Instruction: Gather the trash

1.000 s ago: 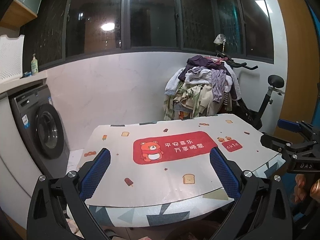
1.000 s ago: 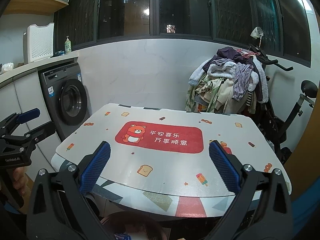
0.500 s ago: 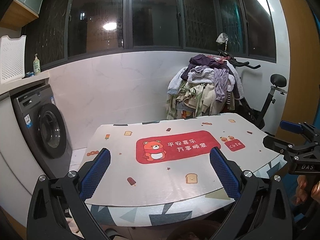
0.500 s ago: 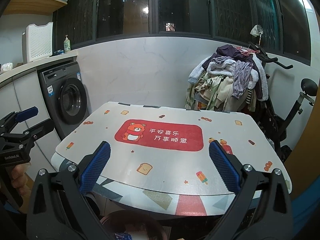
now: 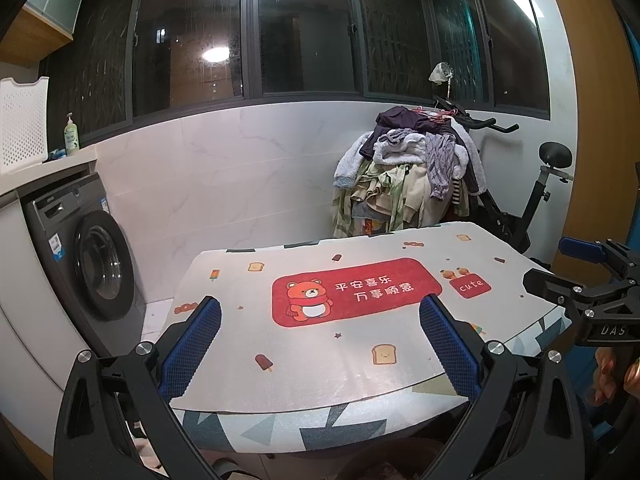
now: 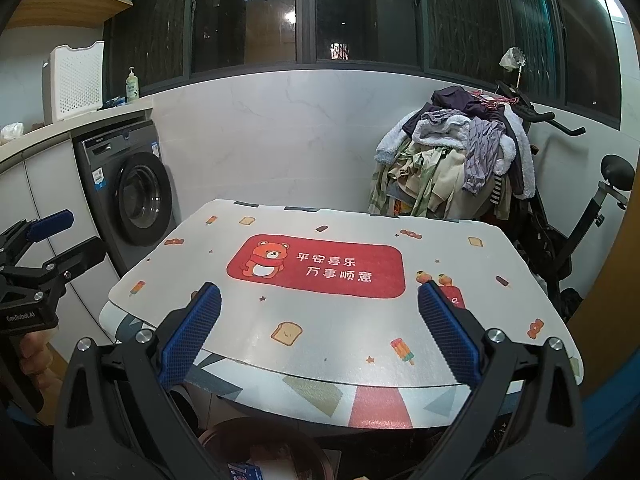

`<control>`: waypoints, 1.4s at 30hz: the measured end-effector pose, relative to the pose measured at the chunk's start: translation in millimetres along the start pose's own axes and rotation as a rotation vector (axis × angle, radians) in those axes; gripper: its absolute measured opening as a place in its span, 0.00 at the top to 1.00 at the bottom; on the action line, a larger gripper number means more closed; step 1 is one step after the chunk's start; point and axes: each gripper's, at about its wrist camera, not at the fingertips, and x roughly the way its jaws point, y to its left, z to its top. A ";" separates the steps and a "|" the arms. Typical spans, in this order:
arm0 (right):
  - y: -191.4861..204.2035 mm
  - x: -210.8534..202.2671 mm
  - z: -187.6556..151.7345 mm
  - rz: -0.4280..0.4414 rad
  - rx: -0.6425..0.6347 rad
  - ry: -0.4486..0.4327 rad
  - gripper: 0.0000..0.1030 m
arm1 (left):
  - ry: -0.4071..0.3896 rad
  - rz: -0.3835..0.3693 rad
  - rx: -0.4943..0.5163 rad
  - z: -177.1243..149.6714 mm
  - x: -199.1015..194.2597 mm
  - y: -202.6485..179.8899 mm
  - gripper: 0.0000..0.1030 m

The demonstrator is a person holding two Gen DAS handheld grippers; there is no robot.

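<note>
1 bin (image 6: 264, 454) under table (image 6: 520, 364) edge, w/ blue box inside. 2 grippers, left (image 5: 320, 344) & right (image 6: 319, 334), both spread wide, empty. Mat (image 6: 316, 266): 平安喜乐 万事顺意, "cute". 1 washer (image 6: 132, 188).

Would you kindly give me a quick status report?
Left tongs open, empty. Right tongs open, empty. No trash visible on table mat; bin below near edge. Nothing in the way.

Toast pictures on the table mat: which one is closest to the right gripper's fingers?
The slice of toast printed at the mat's near edge, below the red bear panel. The toast at the far left and the one at the far right lie much farther off.
</note>
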 end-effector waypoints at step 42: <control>-5.5 -1.1 -8.8 -0.010 0.005 0.008 0.06 | 0.007 0.009 0.026 -9.3 2.6 3.1 0.06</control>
